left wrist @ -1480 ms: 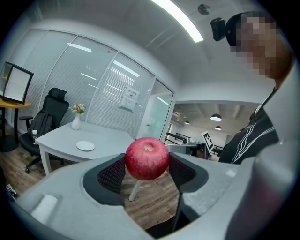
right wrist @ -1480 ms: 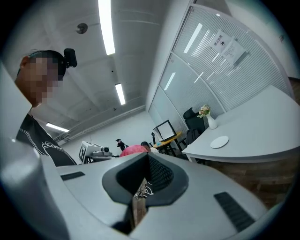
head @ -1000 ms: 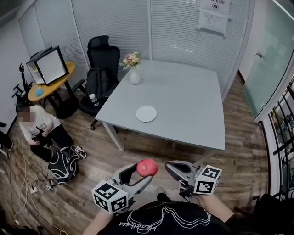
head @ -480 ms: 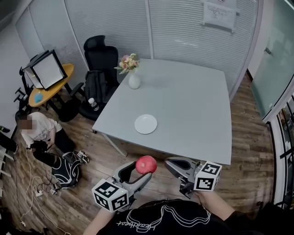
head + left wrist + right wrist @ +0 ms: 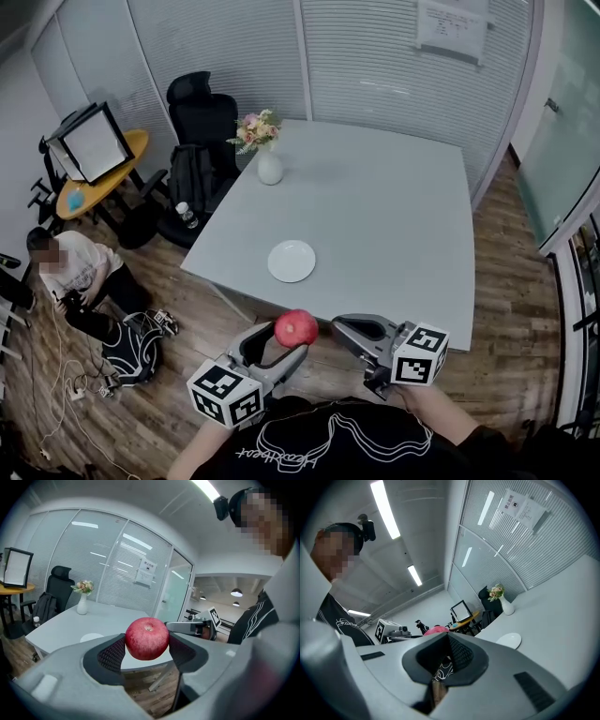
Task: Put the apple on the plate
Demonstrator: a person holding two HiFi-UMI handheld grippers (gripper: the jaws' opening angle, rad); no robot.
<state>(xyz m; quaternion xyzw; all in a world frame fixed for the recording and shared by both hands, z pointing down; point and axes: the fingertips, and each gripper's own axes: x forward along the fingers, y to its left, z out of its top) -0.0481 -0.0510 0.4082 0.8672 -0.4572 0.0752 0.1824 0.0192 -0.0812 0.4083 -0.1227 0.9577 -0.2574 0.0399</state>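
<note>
A red apple [image 5: 296, 328] hangs in the air over the wooden floor, just short of the grey table's near edge [image 5: 319, 305]. My left gripper [image 5: 284, 341] is shut on it, one pad on each side; in the left gripper view the apple [image 5: 147, 638] fills the gap between the pads. The white plate [image 5: 292, 261] lies empty near the table's front left corner, beyond the apple, and shows small in both gripper views [image 5: 92, 637] [image 5: 509, 641]. My right gripper [image 5: 349, 329] is shut on nothing, level with the apple to its right.
A white vase of flowers [image 5: 269, 167] stands at the table's far left corner. A black office chair [image 5: 202, 112], a round yellow table [image 5: 98, 173], a crouching person [image 5: 70, 272] and a bag [image 5: 131, 339] are left of the table. Slatted glass walls stand behind.
The table and plate have drawn nearer and lower in the head view. Both grippers hold their pose and the apple stays clamped in the left one.
</note>
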